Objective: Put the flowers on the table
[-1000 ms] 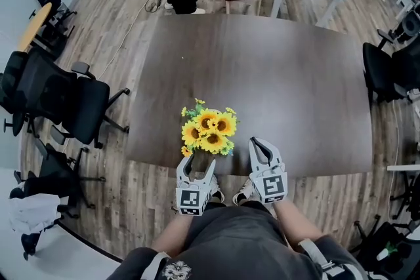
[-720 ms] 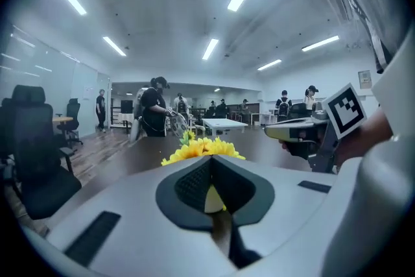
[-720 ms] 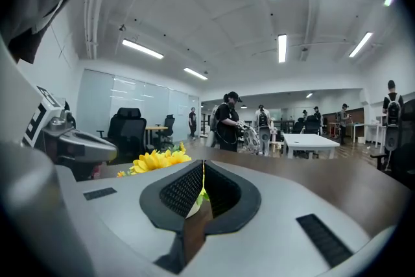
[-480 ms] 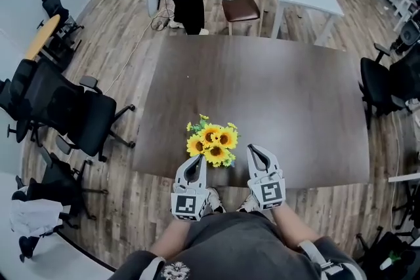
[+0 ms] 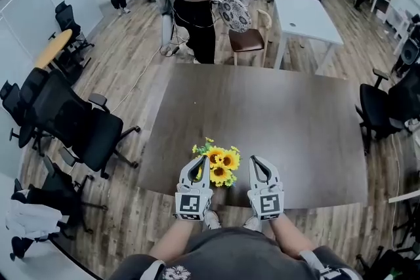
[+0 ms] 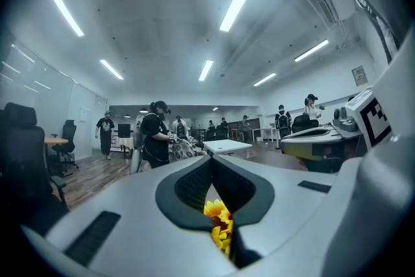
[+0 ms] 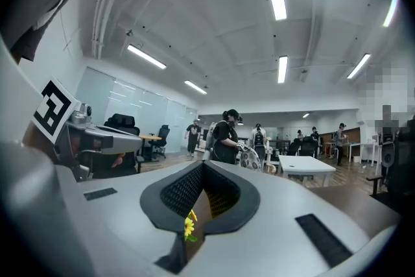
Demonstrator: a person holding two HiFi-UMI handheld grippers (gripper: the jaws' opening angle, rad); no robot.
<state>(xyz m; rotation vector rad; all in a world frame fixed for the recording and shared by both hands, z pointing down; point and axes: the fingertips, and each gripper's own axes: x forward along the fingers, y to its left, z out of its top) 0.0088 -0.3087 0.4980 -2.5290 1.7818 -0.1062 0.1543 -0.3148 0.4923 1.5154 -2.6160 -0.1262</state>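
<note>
Fingers (image 6: 185,188) of left gripper (image 5: 199,162) clenched, empty; right gripper (image 5: 258,160) likewise clenched; I see flowers (image 5: 222,166) between both grippers, on table (image 5: 289,121) near front edge.

Table (image 5: 295,134) dark matt wood; floor (image 5: 134,69) grey-brown wood planks, low sheen.

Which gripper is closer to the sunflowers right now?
Left. The left gripper sits close against the left edge of the sunflowers; the right gripper stands clear of them on their right.
</note>
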